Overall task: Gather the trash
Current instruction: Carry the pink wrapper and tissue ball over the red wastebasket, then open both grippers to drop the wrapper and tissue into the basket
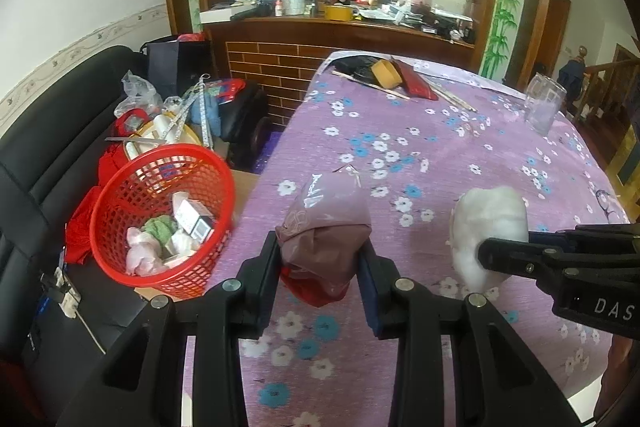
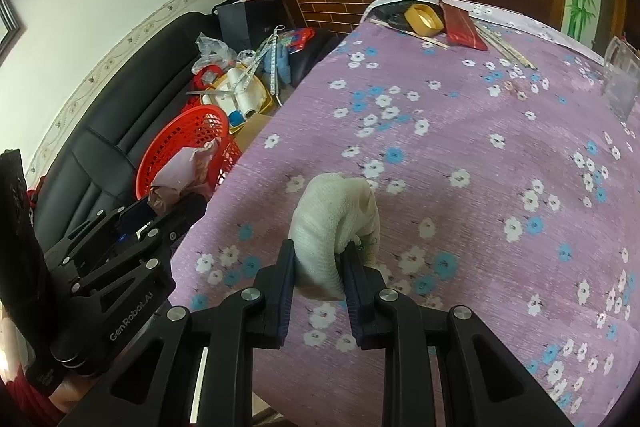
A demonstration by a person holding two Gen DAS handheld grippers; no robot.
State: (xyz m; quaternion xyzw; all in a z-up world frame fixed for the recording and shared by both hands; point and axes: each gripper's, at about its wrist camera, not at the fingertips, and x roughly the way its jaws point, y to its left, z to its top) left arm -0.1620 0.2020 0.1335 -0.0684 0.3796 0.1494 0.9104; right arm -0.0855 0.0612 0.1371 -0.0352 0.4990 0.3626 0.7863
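Left tongs [image 1: 320, 259]: clamped on a pink bag [image 1: 326, 227] above the surface [image 1: 440, 147].
Right tongs [image 2: 320, 267]: clamped on a white wad [image 2: 334, 223].
Basket [image 1: 160, 215]: red, beside the surface, holding trash.

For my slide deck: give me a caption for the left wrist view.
Left gripper clamps a crumpled pink plastic bag above the floral tablecloth, beside the red basket.
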